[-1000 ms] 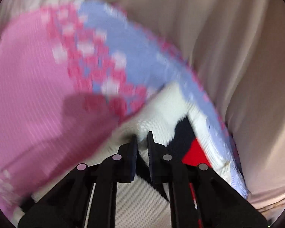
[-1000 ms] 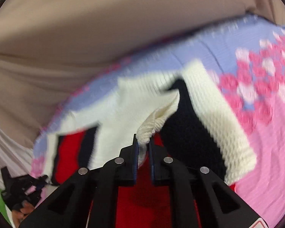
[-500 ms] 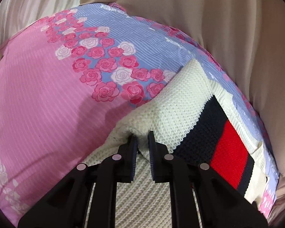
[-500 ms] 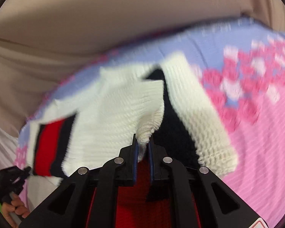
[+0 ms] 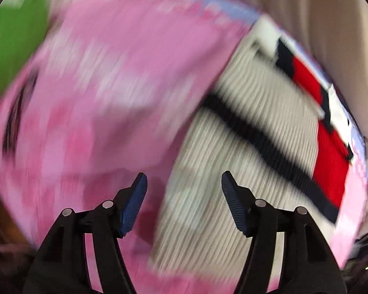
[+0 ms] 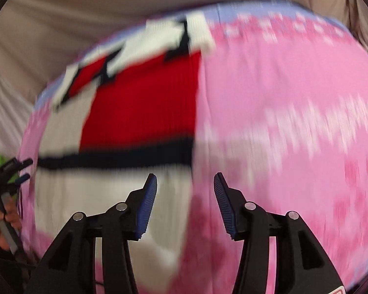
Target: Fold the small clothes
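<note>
Knitted and soft, the cream sweater (image 5: pixel 245 147) with navy and red bands lies folded on the pink floral bedsheet (image 5: pixel 98 85); it looks light and floppy, best pinched at a folded edge or hem. Left gripper (image 5: pixel 184 183) and right gripper (image 6: pixel 185 183) both gape wide, holding nothing. Open sheet lies right of the sweater's straight edge; beige drapes (image 6: pixel 110 12) bound the far side.

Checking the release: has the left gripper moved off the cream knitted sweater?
Yes. The left gripper has opened and backed toward the pink floral sheet, clear of the sweater.
</note>
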Action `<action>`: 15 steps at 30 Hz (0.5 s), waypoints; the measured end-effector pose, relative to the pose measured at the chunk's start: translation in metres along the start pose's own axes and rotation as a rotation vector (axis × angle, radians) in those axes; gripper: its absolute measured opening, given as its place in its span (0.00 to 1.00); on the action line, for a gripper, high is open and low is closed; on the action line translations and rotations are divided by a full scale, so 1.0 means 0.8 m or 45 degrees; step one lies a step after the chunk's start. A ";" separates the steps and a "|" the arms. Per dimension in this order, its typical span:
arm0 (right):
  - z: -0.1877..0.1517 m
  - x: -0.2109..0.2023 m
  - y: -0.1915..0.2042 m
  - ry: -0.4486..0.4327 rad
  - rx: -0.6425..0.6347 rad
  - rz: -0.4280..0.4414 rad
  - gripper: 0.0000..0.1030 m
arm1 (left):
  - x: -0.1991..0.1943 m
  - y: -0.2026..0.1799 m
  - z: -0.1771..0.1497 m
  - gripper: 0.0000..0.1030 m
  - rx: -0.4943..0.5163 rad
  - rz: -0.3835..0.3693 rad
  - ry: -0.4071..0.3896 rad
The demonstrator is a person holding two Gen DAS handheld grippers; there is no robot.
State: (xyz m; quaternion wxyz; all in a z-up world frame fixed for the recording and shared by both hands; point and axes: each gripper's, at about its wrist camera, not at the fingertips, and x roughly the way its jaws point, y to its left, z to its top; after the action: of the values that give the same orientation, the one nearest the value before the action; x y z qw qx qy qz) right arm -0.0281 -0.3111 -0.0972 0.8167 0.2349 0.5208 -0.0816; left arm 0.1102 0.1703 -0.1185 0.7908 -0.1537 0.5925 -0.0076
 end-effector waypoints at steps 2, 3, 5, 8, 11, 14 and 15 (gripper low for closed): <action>-0.059 -0.010 -0.009 0.108 0.031 0.033 0.47 | -0.007 0.019 -0.031 0.59 -0.060 -0.036 0.014; -0.080 -0.012 -0.008 0.141 0.045 0.042 0.47 | -0.010 0.018 -0.037 0.61 -0.053 -0.018 0.008; -0.107 -0.009 -0.002 0.193 0.070 0.095 0.47 | -0.009 0.011 -0.047 0.64 -0.049 -0.044 0.016; -0.116 0.001 0.017 0.154 0.061 0.155 0.50 | -0.007 -0.004 -0.051 0.68 -0.069 -0.113 0.003; -0.102 0.010 0.043 0.077 0.010 0.185 0.54 | -0.002 -0.018 -0.049 0.68 -0.048 -0.055 -0.008; -0.085 0.018 0.053 0.034 0.020 0.212 0.47 | 0.001 -0.028 -0.043 0.19 0.003 -0.162 0.060; -0.080 0.020 0.055 0.038 0.035 0.219 0.21 | -0.001 -0.028 -0.041 0.17 -0.025 -0.186 0.085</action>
State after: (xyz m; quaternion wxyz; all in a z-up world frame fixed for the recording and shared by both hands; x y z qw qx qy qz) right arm -0.0564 -0.2411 -0.1207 0.8095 0.2912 0.5096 -0.0149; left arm 0.0832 0.1414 -0.1204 0.7663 -0.2040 0.6058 -0.0646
